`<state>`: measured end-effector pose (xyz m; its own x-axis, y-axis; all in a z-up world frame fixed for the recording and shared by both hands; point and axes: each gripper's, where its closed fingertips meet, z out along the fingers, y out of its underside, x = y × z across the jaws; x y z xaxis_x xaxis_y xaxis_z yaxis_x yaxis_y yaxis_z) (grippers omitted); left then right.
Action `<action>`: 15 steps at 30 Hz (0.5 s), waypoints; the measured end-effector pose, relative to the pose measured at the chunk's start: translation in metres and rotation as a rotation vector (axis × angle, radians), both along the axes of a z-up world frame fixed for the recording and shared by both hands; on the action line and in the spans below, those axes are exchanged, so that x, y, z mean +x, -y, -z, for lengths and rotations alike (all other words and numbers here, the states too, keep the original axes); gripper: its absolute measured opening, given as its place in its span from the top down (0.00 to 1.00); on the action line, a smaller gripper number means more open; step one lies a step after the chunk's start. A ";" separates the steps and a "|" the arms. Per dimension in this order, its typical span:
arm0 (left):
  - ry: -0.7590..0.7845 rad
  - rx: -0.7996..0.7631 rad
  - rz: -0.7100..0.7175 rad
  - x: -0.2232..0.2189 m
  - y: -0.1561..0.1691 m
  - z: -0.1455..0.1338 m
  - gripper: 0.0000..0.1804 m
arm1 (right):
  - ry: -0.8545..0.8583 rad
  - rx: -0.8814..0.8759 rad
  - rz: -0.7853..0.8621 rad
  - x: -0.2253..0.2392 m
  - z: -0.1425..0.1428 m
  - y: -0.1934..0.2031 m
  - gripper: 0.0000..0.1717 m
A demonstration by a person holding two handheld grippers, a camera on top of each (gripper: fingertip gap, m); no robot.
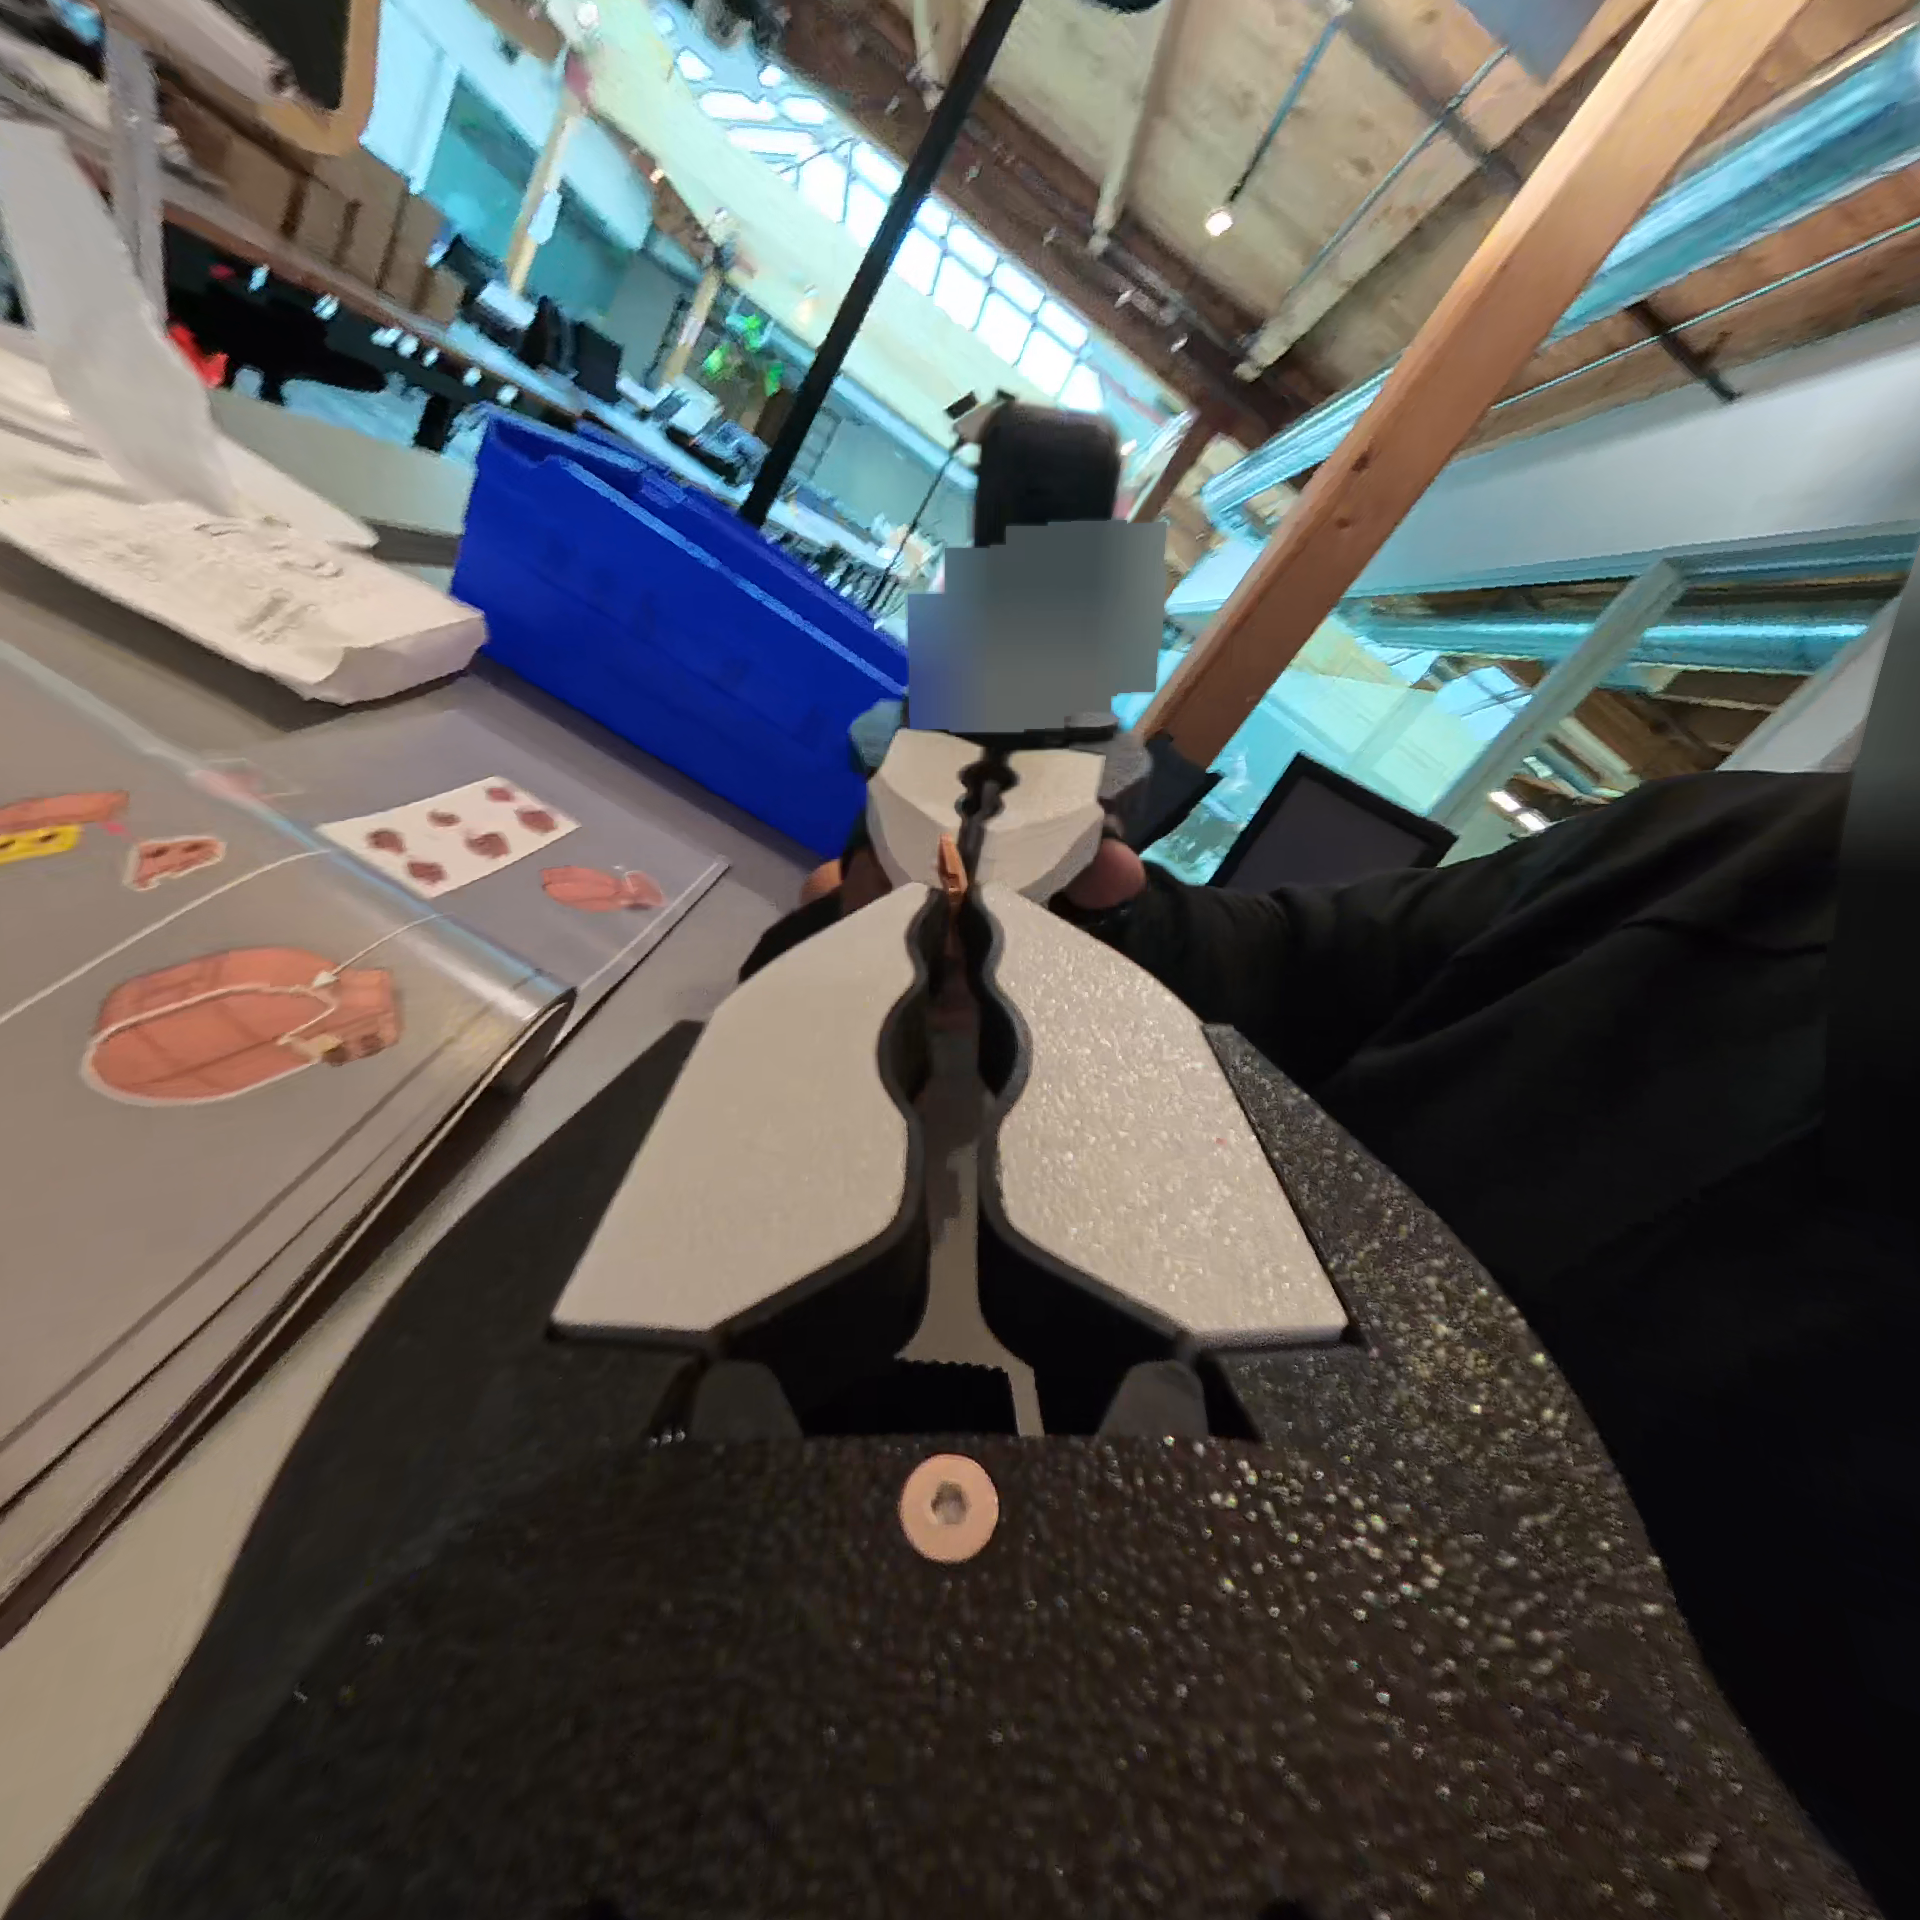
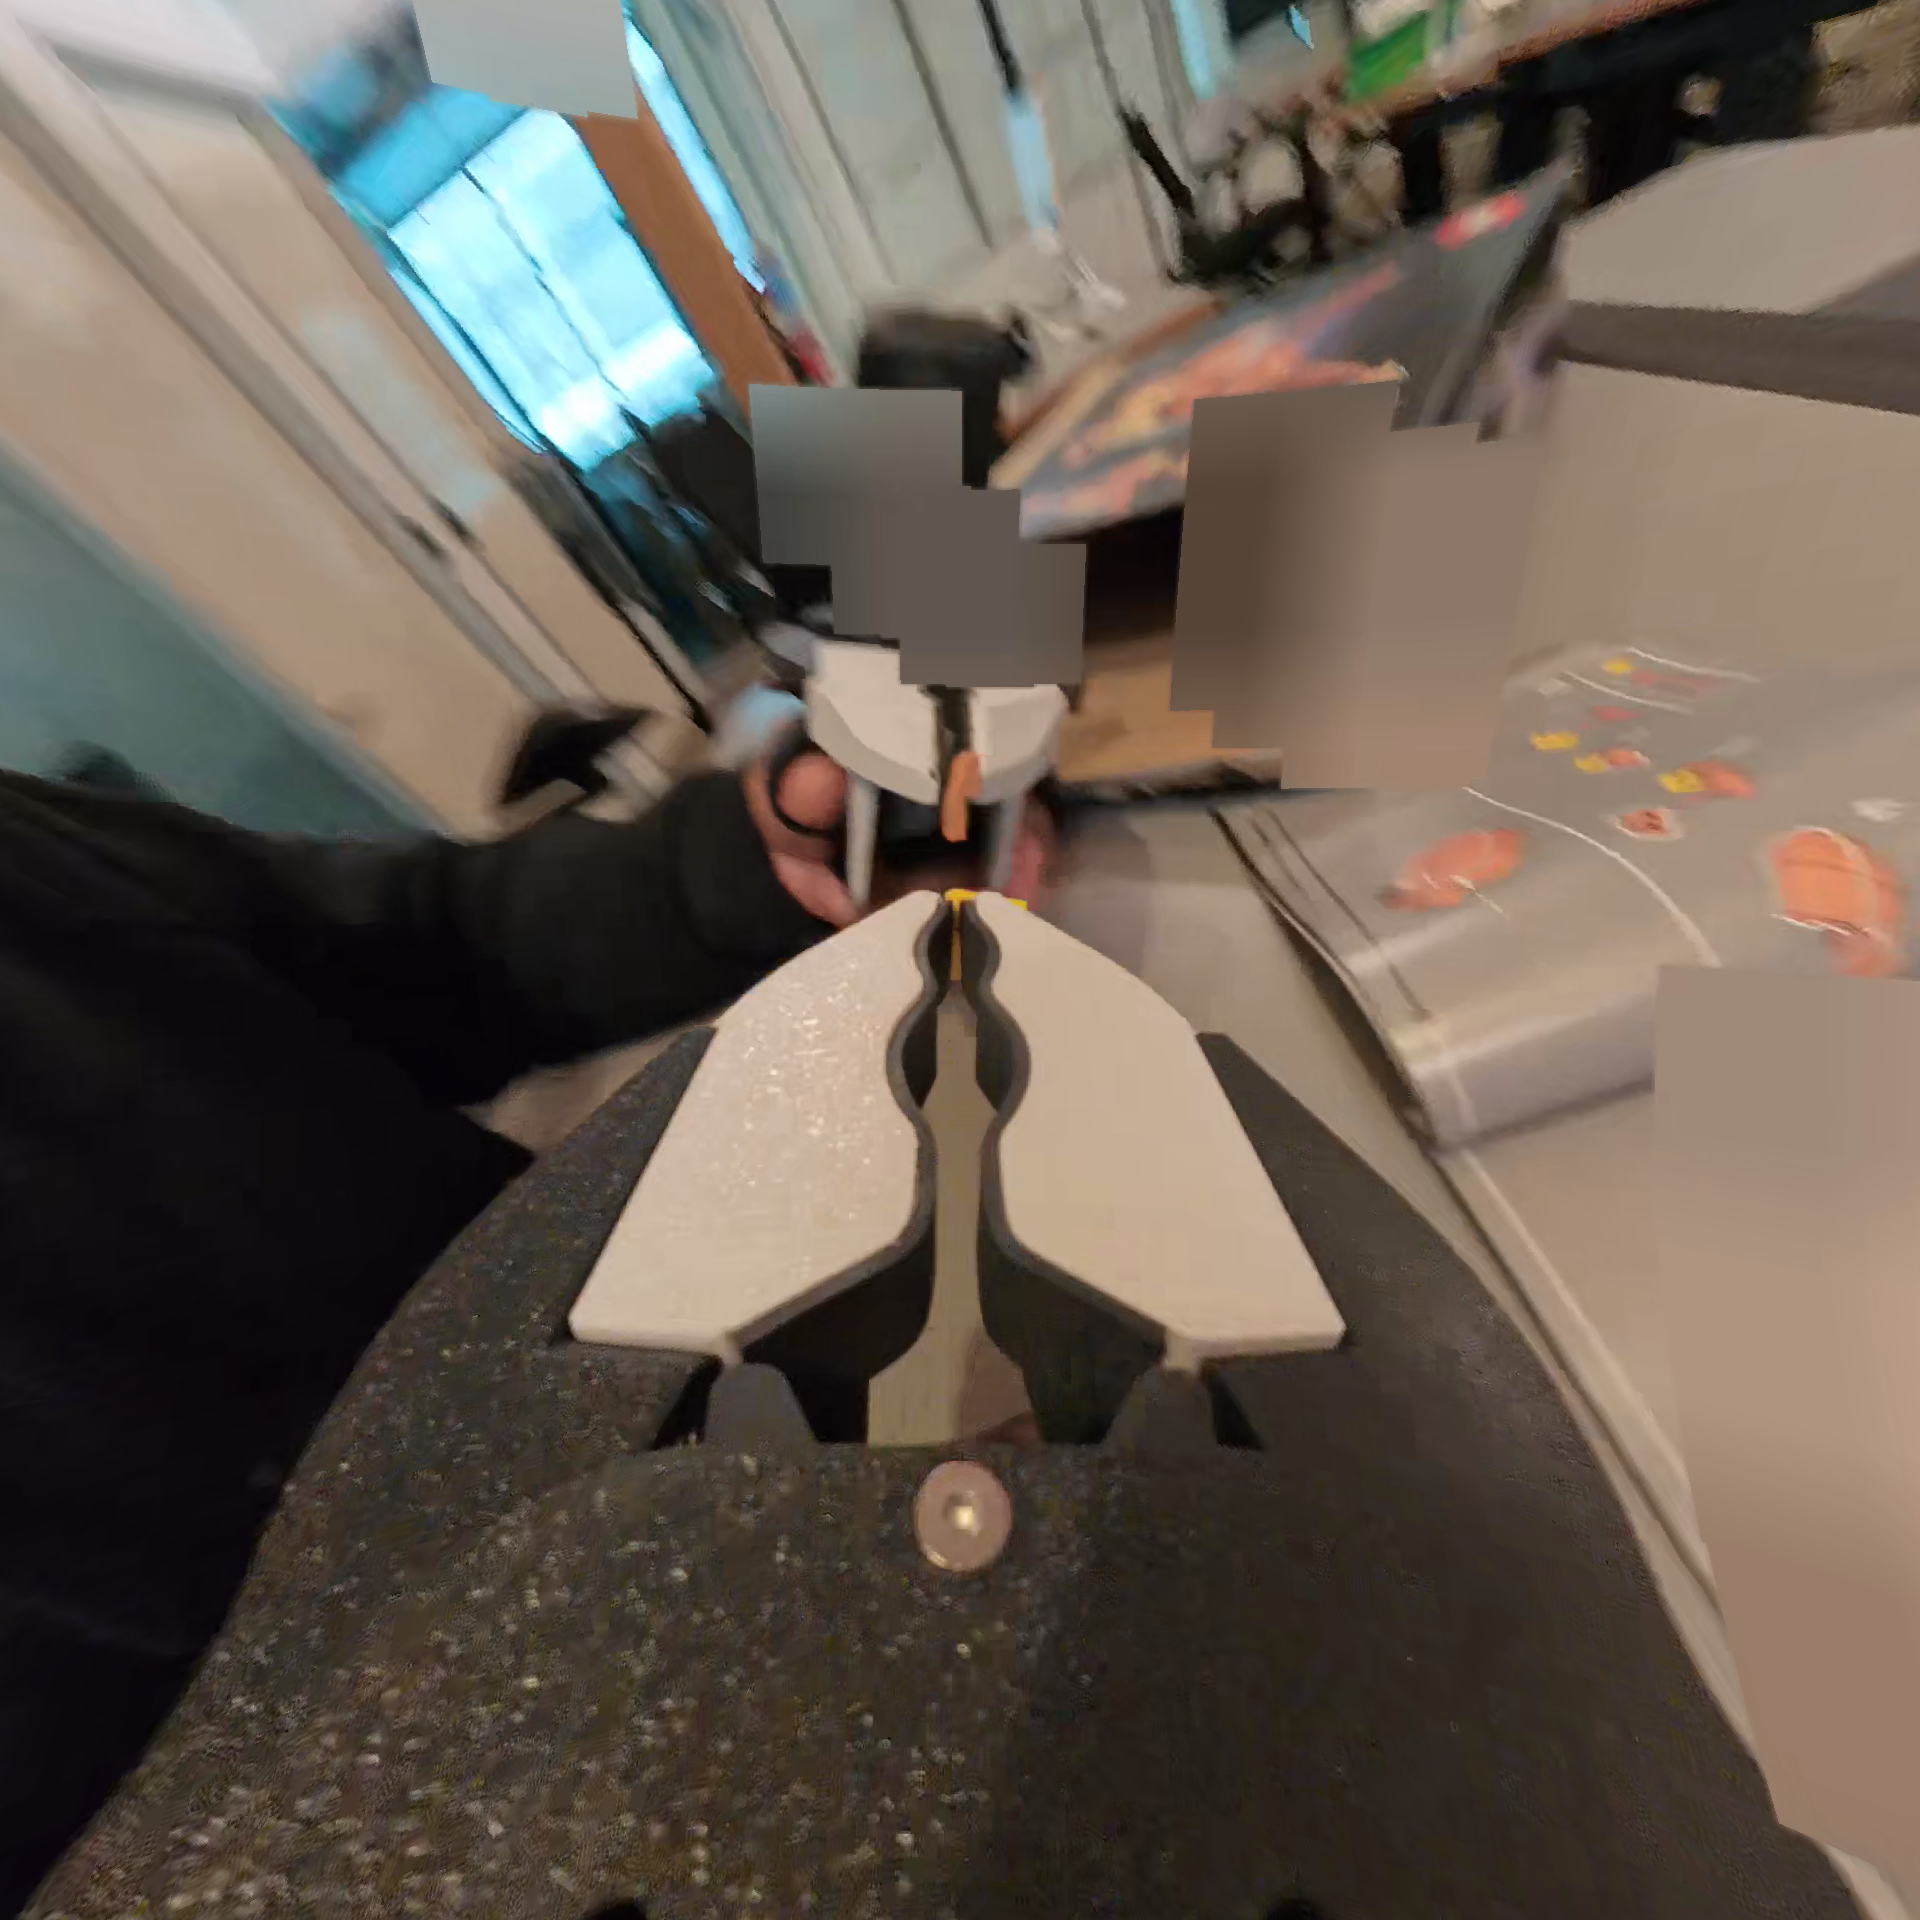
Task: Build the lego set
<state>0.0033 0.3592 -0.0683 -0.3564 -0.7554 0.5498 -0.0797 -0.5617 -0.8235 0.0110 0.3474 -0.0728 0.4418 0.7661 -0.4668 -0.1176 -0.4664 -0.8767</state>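
Note:
My left gripper is shut on a small orange-brown piece that sticks out past its fingertips. My right gripper is shut on a small yellow piece, of which only a sliver shows at the tips. The two grippers point at each other, tips close together, above the grey table. The right gripper shows in the left wrist view just beyond the orange-brown piece. The left gripper shows in the right wrist view with its orange-brown piece. A hand holds each gripper.
An open instruction booklet with pictures of orange-brown builds lies on the table; it also shows in the right wrist view. A blue bin, a white paper bag and a black pole stand behind. A picture box lies farther off.

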 end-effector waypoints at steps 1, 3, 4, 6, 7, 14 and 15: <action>0.048 -0.010 0.017 -0.002 0.002 -0.006 0.99 | -0.093 -0.006 -0.039 0.000 -0.011 0.005 1.00; 0.125 -0.039 0.052 -0.006 0.006 -0.016 0.99 | -0.244 -0.008 -0.075 0.003 -0.029 0.009 1.00; 0.155 -0.048 0.067 -0.008 0.008 -0.019 0.99 | -0.295 -0.010 -0.091 0.004 -0.035 0.011 1.00; 0.176 -0.044 0.076 -0.008 0.010 -0.021 0.99 | -0.324 -0.019 -0.114 0.004 -0.037 0.013 1.00; 0.174 -0.034 0.074 -0.008 0.010 -0.021 0.99 | -0.294 -0.024 -0.104 0.003 -0.033 0.012 1.00; 0.069 0.084 -0.002 -0.002 0.004 -0.008 0.99 | 0.245 -0.297 -0.148 -0.009 0.055 0.029 0.99; 0.052 0.085 -0.004 -0.002 0.004 -0.006 0.99 | 0.270 -0.320 -0.173 -0.012 0.061 0.036 0.99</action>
